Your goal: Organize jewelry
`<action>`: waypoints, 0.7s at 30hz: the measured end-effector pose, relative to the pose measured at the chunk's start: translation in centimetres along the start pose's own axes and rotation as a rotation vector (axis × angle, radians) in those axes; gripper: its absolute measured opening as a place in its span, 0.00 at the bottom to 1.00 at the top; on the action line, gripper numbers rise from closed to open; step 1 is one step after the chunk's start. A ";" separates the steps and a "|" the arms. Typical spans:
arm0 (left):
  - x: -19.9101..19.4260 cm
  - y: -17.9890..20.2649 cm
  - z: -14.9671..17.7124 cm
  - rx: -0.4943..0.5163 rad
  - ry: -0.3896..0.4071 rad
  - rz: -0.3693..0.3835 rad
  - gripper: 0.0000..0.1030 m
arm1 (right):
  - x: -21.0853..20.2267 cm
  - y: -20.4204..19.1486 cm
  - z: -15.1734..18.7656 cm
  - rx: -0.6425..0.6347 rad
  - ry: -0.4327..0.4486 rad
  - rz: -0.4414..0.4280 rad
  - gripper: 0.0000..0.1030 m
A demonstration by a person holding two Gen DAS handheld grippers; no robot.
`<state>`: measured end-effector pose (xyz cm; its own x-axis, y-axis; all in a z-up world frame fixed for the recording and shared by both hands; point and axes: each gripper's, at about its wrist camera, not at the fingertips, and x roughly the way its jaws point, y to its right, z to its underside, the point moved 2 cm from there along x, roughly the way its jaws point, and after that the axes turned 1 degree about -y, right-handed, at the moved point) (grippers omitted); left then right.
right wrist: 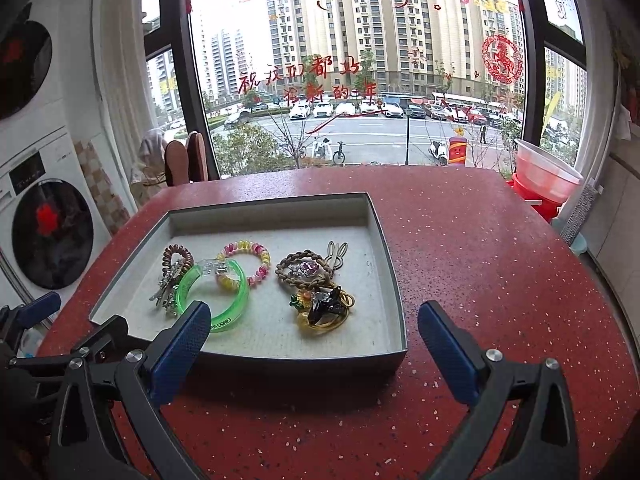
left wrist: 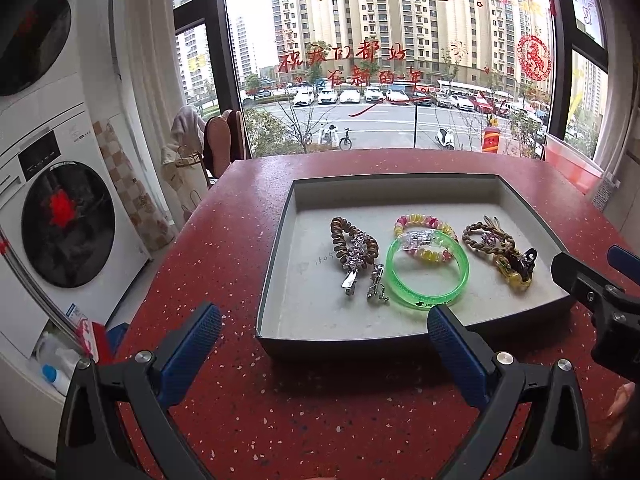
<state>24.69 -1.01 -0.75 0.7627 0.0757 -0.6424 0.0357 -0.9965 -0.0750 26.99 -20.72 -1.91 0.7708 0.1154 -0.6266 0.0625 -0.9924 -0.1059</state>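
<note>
Jewelry tray (left wrist: 276,264) on red table (left wrist: 208,248), green bangle (left wrist: 427,270) inside, left gripper (left wrist: 324,344) and right gripper (right wrist: 314,340) spread wide (both empty)

A red speckled bench (left wrist: 224,264) stood before a large decorated window (left wrist: 392,52); stacked white washing machines (left wrist: 60,208) lined the left wall.

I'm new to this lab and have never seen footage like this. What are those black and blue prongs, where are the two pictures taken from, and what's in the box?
No robot here: a person holds a two-finger gripper in each hand, and each carries a fisheye camera looking along its fingers. One picture is from the left gripper, the other from the right gripper. The blue pads are fingertips. Both are open and hold nothing. On the red table sits a shallow box holding jewelry: a green bangle, a beaded bracelet, a brown coil tie, silver clips and braided ties with charms.
</note>
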 end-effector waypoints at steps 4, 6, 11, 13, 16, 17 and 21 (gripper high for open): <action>0.0 0.0 0.0 -0.001 -0.001 0.002 1.00 | 0.0 0.0 0.0 0.002 0.001 -0.001 1.00; 0.0 0.0 0.0 0.000 -0.001 0.002 1.00 | 0.0 0.0 -0.1 0.001 -0.001 0.001 1.00; 0.0 -0.1 0.0 -0.003 -0.004 0.004 1.00 | 0.0 0.0 -0.1 0.002 -0.002 0.001 1.00; -0.1 -0.1 0.0 -0.003 -0.004 0.003 1.00 | -0.1 0.0 -0.1 0.002 0.000 0.002 1.00; -0.1 -0.1 0.0 -0.004 -0.004 0.004 1.00 | -0.1 0.0 -0.1 0.001 0.000 0.001 1.00; -0.1 -0.1 0.0 -0.003 -0.005 0.004 1.00 | -0.1 0.0 -0.1 0.001 0.001 0.001 1.00; -0.1 0.0 0.0 -0.001 -0.004 0.003 1.00 | -0.1 0.0 -0.1 0.001 0.001 0.001 1.00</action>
<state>24.62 -1.03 -0.65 0.7605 0.0724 -0.6453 0.0340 -0.9968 -0.0718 27.01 -20.75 -1.74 0.7717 0.1143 -0.6256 0.0608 -0.9925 -0.1064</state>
